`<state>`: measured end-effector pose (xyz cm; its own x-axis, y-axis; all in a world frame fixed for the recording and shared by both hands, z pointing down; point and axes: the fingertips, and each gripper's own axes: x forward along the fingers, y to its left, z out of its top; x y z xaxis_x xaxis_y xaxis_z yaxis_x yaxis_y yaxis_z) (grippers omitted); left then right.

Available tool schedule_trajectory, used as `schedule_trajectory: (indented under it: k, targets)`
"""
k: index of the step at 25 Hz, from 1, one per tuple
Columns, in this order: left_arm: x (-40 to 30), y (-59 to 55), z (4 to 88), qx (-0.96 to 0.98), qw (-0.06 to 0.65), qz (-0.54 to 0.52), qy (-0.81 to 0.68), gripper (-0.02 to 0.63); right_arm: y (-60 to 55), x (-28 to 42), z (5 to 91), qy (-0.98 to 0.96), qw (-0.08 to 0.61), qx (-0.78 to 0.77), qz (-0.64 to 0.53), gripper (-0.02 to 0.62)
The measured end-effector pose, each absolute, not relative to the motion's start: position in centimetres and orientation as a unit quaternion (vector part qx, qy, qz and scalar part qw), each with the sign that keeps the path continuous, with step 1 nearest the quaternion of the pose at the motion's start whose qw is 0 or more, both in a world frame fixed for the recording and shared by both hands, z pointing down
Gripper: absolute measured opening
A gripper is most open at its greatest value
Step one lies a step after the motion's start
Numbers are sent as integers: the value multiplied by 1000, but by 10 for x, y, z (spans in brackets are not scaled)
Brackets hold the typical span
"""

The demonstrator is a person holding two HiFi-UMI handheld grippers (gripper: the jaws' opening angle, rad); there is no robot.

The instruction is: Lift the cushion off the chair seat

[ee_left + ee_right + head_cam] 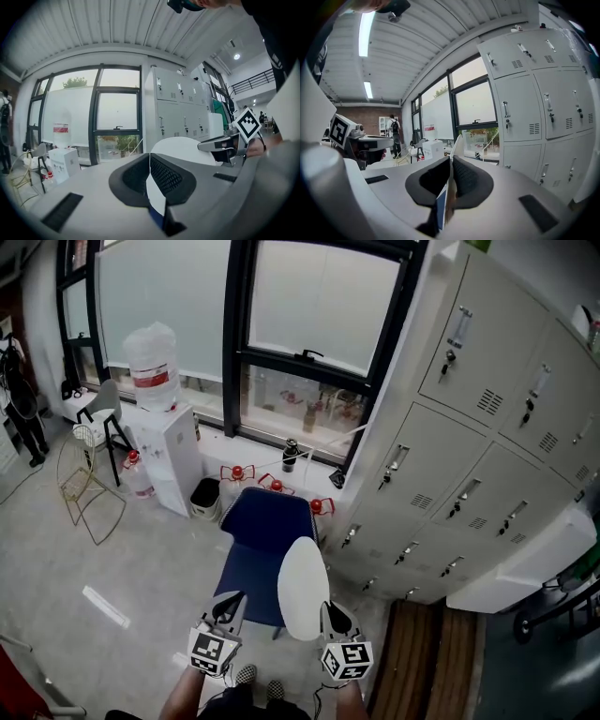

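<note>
A white oval cushion [303, 587] hangs on edge above the seat of the blue chair [249, 573], clear of it. My right gripper [330, 611] is shut on the cushion's right rim. In the right gripper view the cushion's thin edge [456, 143] rises from between the closed jaws. My left gripper [230, 602] is to the left of the cushion, apart from it, with blue seat showing between them. Its jaws meet in a line, and it holds no part of the cushion. The left gripper view shows the cushion [185, 147] to the right with the right gripper [220, 147] on it.
A water dispenser [171, 454] with a bottle stands left of the chair, with a wire chair [84, 482] further left. Grey lockers [469, 446] fill the right side and a window [309, 334] the back. Small red items [276, 486] lie behind the chair. A person [19, 395] stands far left.
</note>
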<state>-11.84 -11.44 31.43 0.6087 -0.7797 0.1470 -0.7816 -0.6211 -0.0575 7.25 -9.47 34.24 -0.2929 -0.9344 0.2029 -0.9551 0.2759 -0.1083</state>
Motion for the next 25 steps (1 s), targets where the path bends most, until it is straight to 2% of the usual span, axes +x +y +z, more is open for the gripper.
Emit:
schedule_trajectory:
  k: [9,25]
  targets:
    - [-141,-99,299,894,6,71,-443,18,-61,71,316,-794,33,602,83,40]
    - [-137,-90,294,900,1,67,-431,18,-50,78,314,-787,33,612,78,40]
